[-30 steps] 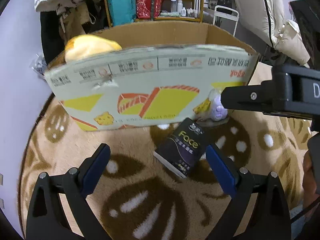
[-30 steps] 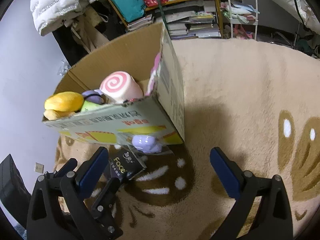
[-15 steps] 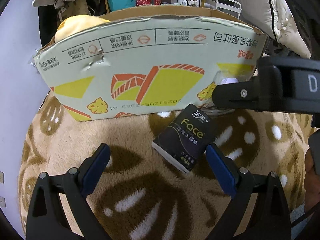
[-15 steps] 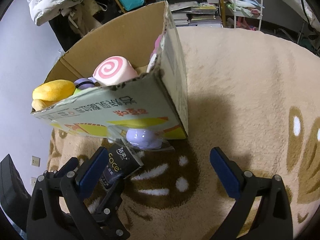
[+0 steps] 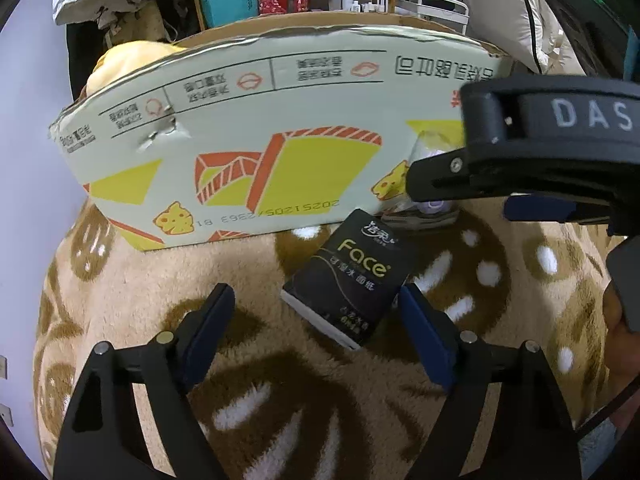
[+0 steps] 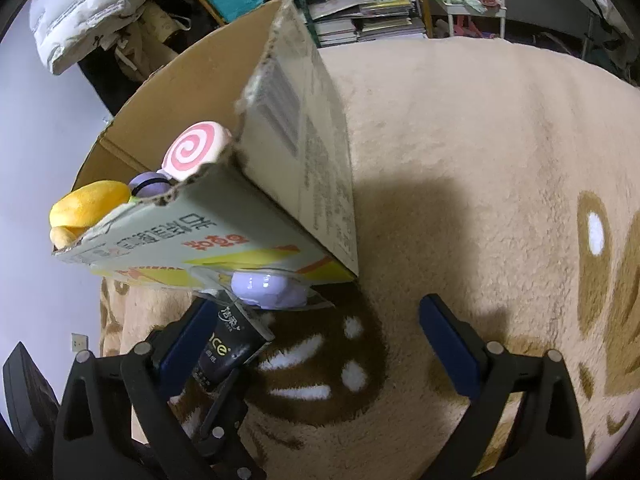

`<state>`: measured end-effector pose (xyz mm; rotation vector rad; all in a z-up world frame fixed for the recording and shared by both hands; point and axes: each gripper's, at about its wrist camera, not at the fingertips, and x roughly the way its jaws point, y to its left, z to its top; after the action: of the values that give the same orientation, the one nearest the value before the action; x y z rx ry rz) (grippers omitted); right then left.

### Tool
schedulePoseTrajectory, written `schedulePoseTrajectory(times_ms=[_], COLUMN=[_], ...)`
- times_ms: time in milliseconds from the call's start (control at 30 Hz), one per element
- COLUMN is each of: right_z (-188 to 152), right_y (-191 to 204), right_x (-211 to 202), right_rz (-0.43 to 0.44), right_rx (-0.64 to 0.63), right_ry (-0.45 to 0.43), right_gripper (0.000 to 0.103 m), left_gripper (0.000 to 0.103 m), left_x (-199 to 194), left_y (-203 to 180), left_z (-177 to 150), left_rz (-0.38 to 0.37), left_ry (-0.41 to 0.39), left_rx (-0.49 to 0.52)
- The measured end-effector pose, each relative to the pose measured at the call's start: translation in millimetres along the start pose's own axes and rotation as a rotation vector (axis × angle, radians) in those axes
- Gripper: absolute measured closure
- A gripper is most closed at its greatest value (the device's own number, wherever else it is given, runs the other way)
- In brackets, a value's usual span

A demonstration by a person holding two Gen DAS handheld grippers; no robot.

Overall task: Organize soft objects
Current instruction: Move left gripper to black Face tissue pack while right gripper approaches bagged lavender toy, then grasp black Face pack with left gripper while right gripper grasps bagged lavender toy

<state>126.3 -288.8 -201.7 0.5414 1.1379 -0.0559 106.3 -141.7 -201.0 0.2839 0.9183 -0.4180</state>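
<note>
One tissue pack [image 5: 352, 276], perhaps four toys in box [image 6: 296, 152]

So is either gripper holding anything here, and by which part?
Nothing is held. The left gripper is open around the black tissue pack without touching it; the right gripper is open over the rug.

tissue pack [image 5: 352, 276]: "Face"; cardboard box [image 5: 256, 140]: "20251205/2363 B1"; right hand-held gripper [image 5: 536, 216]: "DAS"

Both claws, left claw [image 5: 316, 328] and right claw [image 6: 320, 340], are black-framed with blue pads and silver screws.
</note>
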Motion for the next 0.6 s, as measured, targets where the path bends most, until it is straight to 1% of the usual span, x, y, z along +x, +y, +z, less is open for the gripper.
schedulePoseTrajectory(times_ms=[133,233,300,433,467,500,600], right_z=[0,1,1,2,2,1,1], right_y=[1,1,0,-2,-2,-1,1], right_x=[1,1,-1,-3,-3,-3,-4], right_rz=[0.012,0.019,0.022,0.015,0.017,0.021,0.033], right_rx=[0.009,0.012,0.016,0.028,0.029,0.03,0.027], right_ry=[0.008,0.017,0.017,0.015,0.014,0.012,0.013], right_gripper=[0.01,0.012,0.014,0.015,0.016,0.021,0.031], left_gripper=[0.02,0.02,0.02,0.02,0.02,0.02,0.02], left_x=[2,2,4,5,6,7,11], left_y=[-8,-6,-7,-8,-9,-10,-9], left_z=[0,0,0,-1,-1,-1,-1], left_rz=[-0.004,-0.008,0.0,0.023,0.024,0.025,0.022], left_ry=[-0.003,-0.002,0.001,0.006,0.007,0.01,0.017], left_rx=[-0.002,-0.005,-0.002,0.011,0.012,0.011,0.004])
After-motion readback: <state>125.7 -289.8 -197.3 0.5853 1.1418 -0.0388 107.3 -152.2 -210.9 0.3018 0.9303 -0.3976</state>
